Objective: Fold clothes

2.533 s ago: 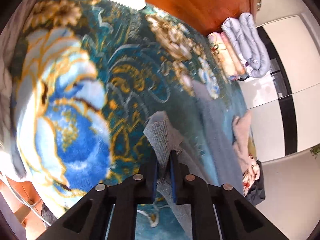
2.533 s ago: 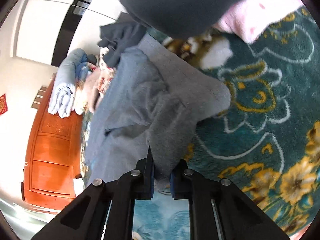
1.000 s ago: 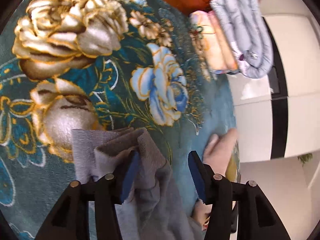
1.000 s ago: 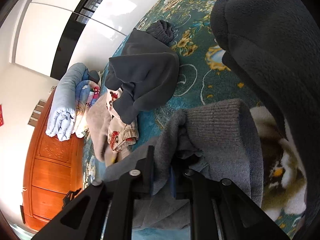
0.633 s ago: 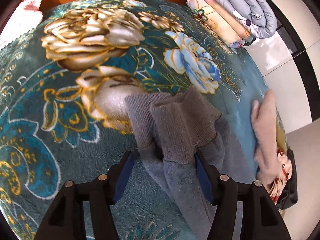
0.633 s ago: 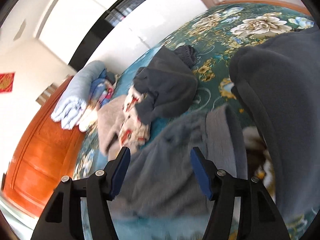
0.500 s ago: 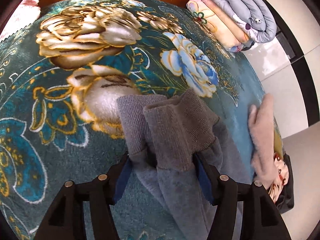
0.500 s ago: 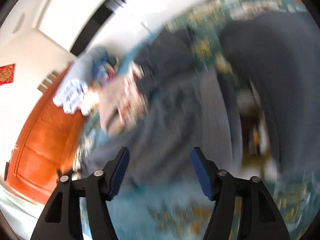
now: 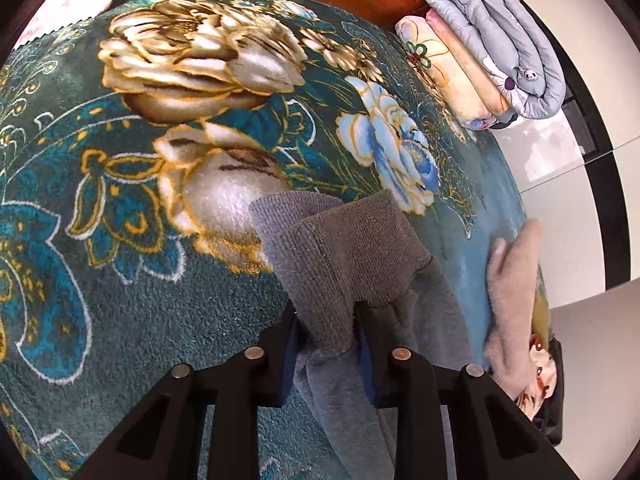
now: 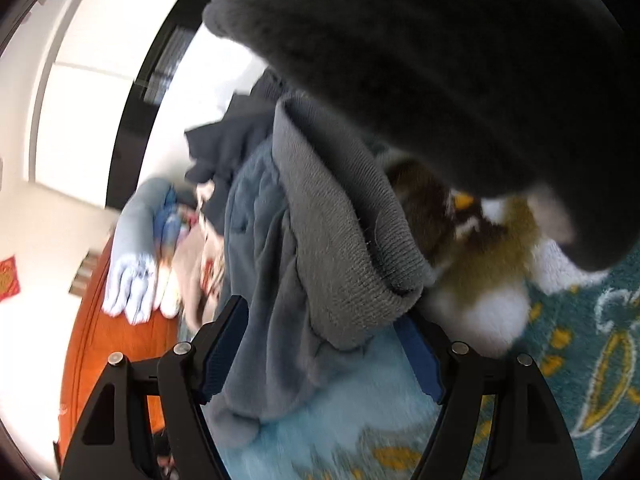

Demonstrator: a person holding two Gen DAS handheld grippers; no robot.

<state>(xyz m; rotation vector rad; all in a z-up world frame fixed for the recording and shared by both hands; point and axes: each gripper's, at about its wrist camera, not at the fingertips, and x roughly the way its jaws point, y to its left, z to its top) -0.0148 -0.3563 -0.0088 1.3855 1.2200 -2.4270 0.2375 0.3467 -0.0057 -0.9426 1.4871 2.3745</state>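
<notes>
Left wrist view: my left gripper (image 9: 326, 344) half shut around ribbed cuff of grey fleecy garment (image 9: 344, 264). Pads look pressed on cuff, firm hold hard to tell. Garment lies on teal flowery blanket (image 9: 120, 208), long way running from me toward far folded quilts (image 9: 492, 44).

Right wrist view: my right gripper (image 10: 320, 344) wide open, holds nothing. Same grey garment (image 10: 320, 240) right between fingers, just ahead. Left gripper closer to grab.

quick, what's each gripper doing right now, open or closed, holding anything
Left gripper: closing on the grey garment's ribbed cuff; whether it grips yet cannot be told.
Right gripper: open, straddling the grey garment, holding nothing.
</notes>
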